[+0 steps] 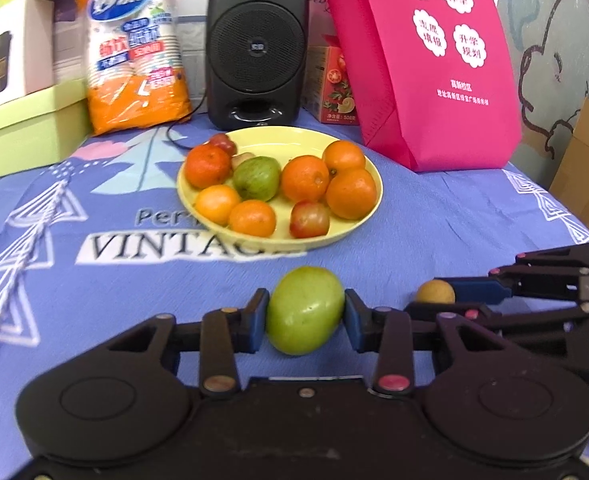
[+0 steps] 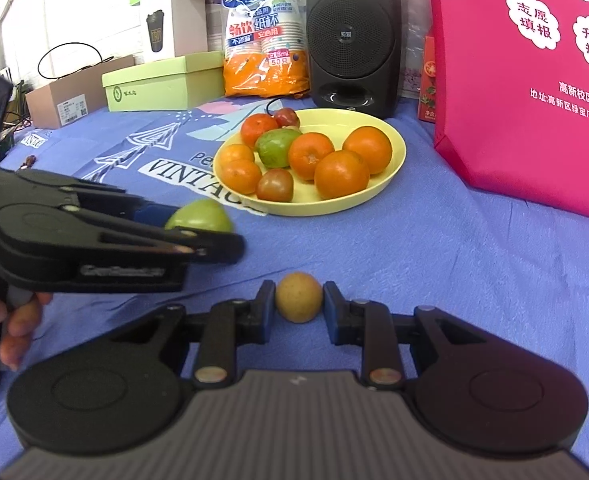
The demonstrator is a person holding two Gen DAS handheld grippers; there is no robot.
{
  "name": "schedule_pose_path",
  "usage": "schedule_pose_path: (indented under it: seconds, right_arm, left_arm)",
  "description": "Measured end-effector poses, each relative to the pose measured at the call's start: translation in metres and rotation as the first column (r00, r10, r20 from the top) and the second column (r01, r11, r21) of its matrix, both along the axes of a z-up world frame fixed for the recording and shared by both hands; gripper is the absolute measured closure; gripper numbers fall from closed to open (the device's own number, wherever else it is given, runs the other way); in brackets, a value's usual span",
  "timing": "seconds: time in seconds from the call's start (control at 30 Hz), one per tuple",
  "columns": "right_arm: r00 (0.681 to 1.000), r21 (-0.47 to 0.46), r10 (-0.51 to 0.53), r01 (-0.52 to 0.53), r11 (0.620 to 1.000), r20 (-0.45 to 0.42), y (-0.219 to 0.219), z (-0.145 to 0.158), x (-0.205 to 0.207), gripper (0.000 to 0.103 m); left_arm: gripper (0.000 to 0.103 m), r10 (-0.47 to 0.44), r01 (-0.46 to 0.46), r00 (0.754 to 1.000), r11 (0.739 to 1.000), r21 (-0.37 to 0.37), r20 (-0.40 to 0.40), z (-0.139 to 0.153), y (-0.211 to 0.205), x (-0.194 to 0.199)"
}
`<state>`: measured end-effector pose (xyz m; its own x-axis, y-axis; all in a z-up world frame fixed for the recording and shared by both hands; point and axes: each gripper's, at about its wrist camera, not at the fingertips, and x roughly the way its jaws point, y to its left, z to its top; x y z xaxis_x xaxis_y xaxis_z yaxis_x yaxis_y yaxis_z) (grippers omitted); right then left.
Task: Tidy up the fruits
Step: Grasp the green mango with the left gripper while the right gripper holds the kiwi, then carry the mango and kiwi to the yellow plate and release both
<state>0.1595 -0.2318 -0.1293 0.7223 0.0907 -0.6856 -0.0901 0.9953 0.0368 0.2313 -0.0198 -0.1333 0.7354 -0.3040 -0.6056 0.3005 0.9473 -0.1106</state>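
My left gripper [image 1: 306, 314] is shut on a green fruit [image 1: 305, 310], with both pads touching its sides, low over the blue cloth; it also shows in the right wrist view [image 2: 200, 216]. My right gripper [image 2: 299, 300] has its pads on either side of a small yellow-brown fruit [image 2: 299, 297], with thin gaps showing; the same fruit shows in the left wrist view [image 1: 435, 292]. A yellow plate [image 1: 358, 216] ahead holds several oranges, a green fruit [image 1: 256, 178] and small red fruits.
A black speaker [image 1: 256, 44], an orange pack of paper cups [image 1: 134, 48], green and white boxes [image 1: 22, 120] and a pink bag [image 1: 426, 60] stand behind the plate. The blue printed cloth [image 1: 434, 224] covers the table; a cardboard box [image 1: 586, 168] stands at right.
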Motion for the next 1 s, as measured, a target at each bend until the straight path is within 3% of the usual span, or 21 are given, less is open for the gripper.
schedule_pose_path:
  seconds: [0.2, 0.37, 0.57, 0.7, 1.0]
  right_arm:
    - [1.000, 0.005, 0.018, -0.018, 1.000, 0.006, 0.007, 0.003, -0.011, 0.078]
    - [0.999, 0.009, 0.036, -0.036, 0.999, 0.022, 0.011, 0.010, -0.009, 0.078]
    - [0.996, -0.050, 0.041, -0.037, 0.998, 0.081, 0.009, 0.028, 0.025, 0.078]
    - [0.993, -0.089, 0.035, -0.025, 0.996, 0.113, 0.003, 0.036, 0.060, 0.078]
    - [0.992, -0.121, 0.049, -0.035, 0.992, 0.114, -0.012, 0.035, 0.134, 0.078]
  left_arm:
    - [0.065, -0.007, 0.007, 1.000, 1.000, -0.010, 0.028, 0.016, 0.023, -0.031]
    - [0.065, -0.016, 0.016, 0.999, 1.000, 0.004, 0.052, 0.031, 0.031, -0.025]
    - [0.065, -0.019, 0.018, 0.996, 1.000, 0.015, 0.083, 0.049, 0.024, 0.035]
    - [0.065, 0.008, -0.020, 0.992, 0.995, 0.094, 0.127, 0.057, 0.006, 0.085]
    - [0.065, -0.004, -0.001, 0.999, 0.994, 0.112, 0.041, 0.051, -0.018, 0.187]
